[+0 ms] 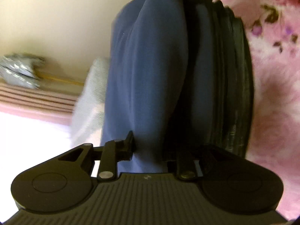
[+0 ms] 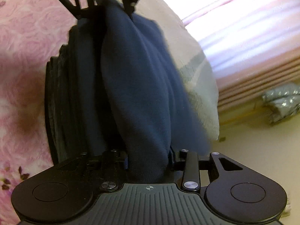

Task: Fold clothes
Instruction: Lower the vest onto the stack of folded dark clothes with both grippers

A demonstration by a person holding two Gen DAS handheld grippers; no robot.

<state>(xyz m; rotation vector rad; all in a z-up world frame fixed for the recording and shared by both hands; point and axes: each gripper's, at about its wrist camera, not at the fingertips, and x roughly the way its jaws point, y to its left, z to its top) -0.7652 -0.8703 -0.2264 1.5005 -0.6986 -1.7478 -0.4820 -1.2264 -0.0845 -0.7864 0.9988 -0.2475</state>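
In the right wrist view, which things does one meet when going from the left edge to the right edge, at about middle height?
Pink floral bedspread → dark blue garment held in the tongs → pale pillow → pink striped bedding → silvery grey bundle on the cream floor.
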